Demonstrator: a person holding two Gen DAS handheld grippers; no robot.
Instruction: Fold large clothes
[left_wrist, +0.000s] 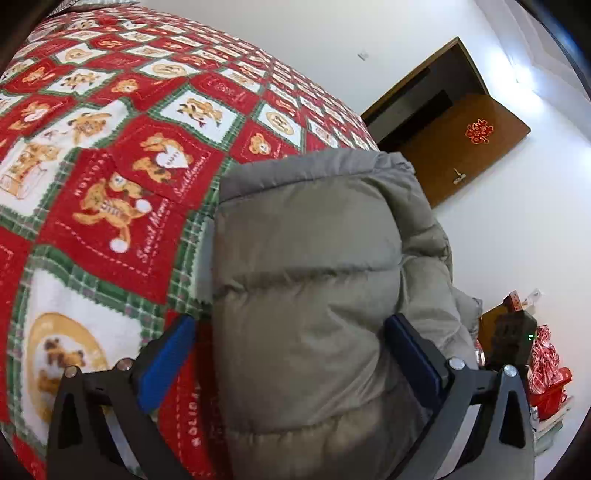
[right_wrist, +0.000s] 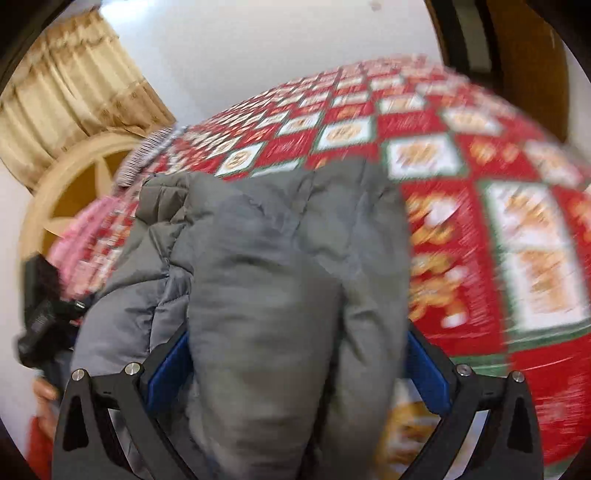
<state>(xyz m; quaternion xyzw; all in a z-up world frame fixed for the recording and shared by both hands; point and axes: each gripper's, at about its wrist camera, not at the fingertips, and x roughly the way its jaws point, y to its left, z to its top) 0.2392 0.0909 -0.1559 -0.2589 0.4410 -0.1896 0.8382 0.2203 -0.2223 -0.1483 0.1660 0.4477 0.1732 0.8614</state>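
Note:
A grey puffer jacket (left_wrist: 314, 266) lies on a bed with a red, green and white teddy-bear blanket (left_wrist: 122, 166). My left gripper (left_wrist: 291, 343) has its blue-padded fingers (left_wrist: 170, 354) wide apart on either side of a thick fold of the jacket. The jacket also fills the right wrist view (right_wrist: 266, 280), which is blurred by motion. My right gripper (right_wrist: 295, 362) also stands wide around a bulky fold of it, over the blanket (right_wrist: 480, 221). The padding hides whether either pair of pads presses the fabric.
A brown wooden door (left_wrist: 465, 147) with a red emblem stands open in a white wall. Red wrapped parcels (left_wrist: 546, 376) are stacked at the right. A beige curtain (right_wrist: 70, 96), a round wooden headboard (right_wrist: 74, 188) and a pink cloth (right_wrist: 85, 236) are at the left.

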